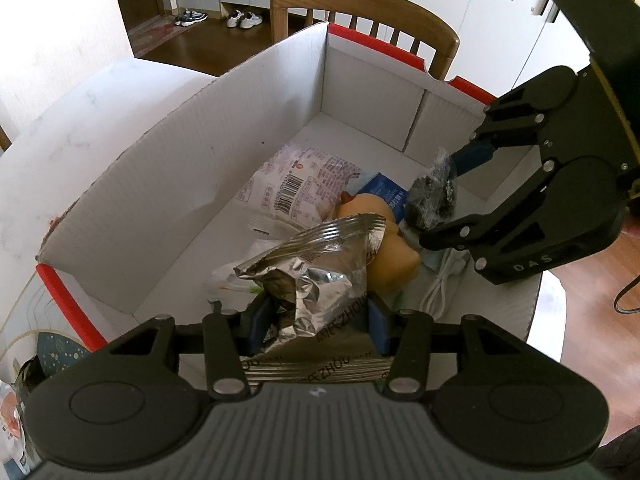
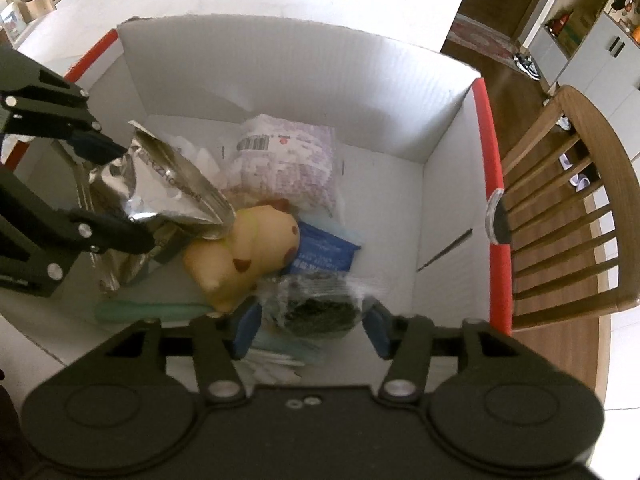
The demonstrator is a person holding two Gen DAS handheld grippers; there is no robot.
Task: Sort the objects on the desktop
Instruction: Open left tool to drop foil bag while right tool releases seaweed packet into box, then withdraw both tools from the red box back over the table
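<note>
You're well into this one, I'd say: the box (image 1: 224, 128) is already holding a pile of stuff and both of your grippers are hanging over it with more. Lying on the box floor you've got a pink pouch (image 2: 288, 156) with a barcode at the far end, a yellow toy (image 2: 244, 256) in the middle, a blue packet (image 2: 324, 252) tucked just beside the toy, and a white cable (image 1: 440, 284) peeking out near the close wall. Your left gripper (image 1: 316, 320) is pinching a crumpled foil bag (image 1: 320, 268) between its pads, and the bag is sticking up over the toy, so that one isn't dropped yet. Your right gripper (image 2: 312, 324) is standing spread around a clear wrapper (image 2: 316, 304) with something dark inside; in the right wrist view there's a gap showing between the right-hand pad and the wrapper, so I'm reading it as letting go, with the wrapper lying on or just above the pile by the blue packet. What's left, as far as I can judge: release the foil bag and back both grippers out. At the left edge of the left wrist view, some more items are sitting on the table (image 1: 80, 112) outside the box, too cut off to name, so you're probably not finishing after these two. I can't tell how much else is waiting on the table.
</note>
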